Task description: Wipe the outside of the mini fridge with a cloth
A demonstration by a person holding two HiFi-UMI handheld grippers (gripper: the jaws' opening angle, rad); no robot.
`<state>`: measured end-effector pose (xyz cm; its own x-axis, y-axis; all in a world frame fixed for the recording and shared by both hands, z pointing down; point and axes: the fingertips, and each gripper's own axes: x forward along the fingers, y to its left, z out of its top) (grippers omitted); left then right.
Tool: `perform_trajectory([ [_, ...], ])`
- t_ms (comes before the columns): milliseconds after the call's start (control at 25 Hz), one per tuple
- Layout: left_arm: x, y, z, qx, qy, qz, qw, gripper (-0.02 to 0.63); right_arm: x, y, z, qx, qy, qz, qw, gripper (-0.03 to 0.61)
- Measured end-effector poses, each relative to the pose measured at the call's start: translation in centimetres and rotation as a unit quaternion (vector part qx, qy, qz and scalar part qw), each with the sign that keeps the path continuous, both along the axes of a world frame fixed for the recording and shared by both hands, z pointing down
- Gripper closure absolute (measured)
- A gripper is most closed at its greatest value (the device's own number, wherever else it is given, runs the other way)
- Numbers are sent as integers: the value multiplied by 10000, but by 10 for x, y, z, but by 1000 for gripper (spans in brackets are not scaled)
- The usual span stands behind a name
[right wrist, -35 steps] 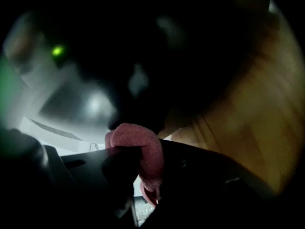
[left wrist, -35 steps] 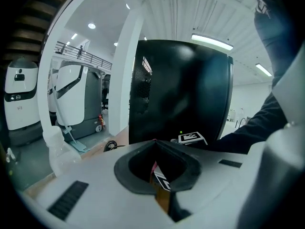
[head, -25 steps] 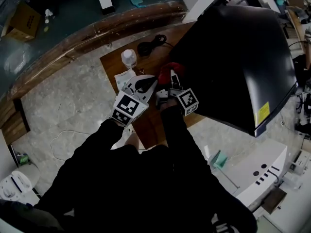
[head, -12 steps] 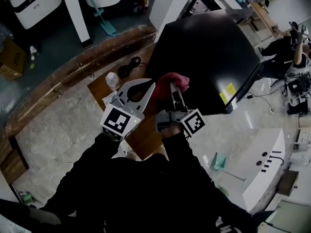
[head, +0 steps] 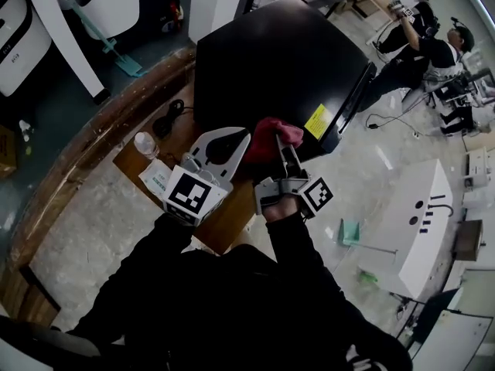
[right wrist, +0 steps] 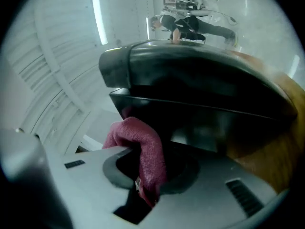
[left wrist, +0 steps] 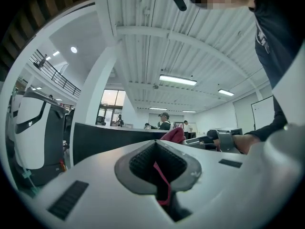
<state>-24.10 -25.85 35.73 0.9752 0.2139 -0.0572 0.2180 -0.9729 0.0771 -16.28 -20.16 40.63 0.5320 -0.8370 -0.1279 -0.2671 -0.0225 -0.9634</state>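
Observation:
The black mini fridge [head: 278, 68] stands on a wooden table [head: 224, 221], with a yellow label [head: 318, 120] on its near side. My right gripper [head: 281, 145] is shut on a bunched red cloth [head: 275, 132], which it holds against the fridge's near edge, left of the label. In the right gripper view the cloth [right wrist: 145, 144] hangs between the jaws with the fridge [right wrist: 190, 80] close ahead. My left gripper [head: 243, 136] is beside it on the left. Its jaws meet with only a thin red strip between them, and the cloth [left wrist: 173, 135] shows beyond them.
A water bottle [head: 145, 143], a white packet [head: 157, 178] and a coiled black cable [head: 167, 120] lie left of the fridge. A curved wooden ledge [head: 85, 157] borders the floor. A white machine [head: 421, 222] stands at right. People [head: 421, 45] are at the far right.
Both grippers have risen from table level beside the fridge to its near upper edge, the right one carrying the cloth. The head view has swung, so the fridge now lies straight ahead.

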Motion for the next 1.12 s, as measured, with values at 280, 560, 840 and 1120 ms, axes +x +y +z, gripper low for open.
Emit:
perform_trajectory([
  [280,23,7,35,12,-307,120,9995,607,13,-5,37,110,-447,33,9989,497],
  [560,26,-3,123,-134,-858,72,9962,607,16,-6,137,-361,-1013,155,9941,497],
  [840,32,1,223,-189,-1621,65,9866,607,16,-7,242,-845,-1466,232,9853,499],
  [1120,45,12,307,-208,-2204,95,9751,607,16,3,327,-1335,-1762,320,9747,499],
])
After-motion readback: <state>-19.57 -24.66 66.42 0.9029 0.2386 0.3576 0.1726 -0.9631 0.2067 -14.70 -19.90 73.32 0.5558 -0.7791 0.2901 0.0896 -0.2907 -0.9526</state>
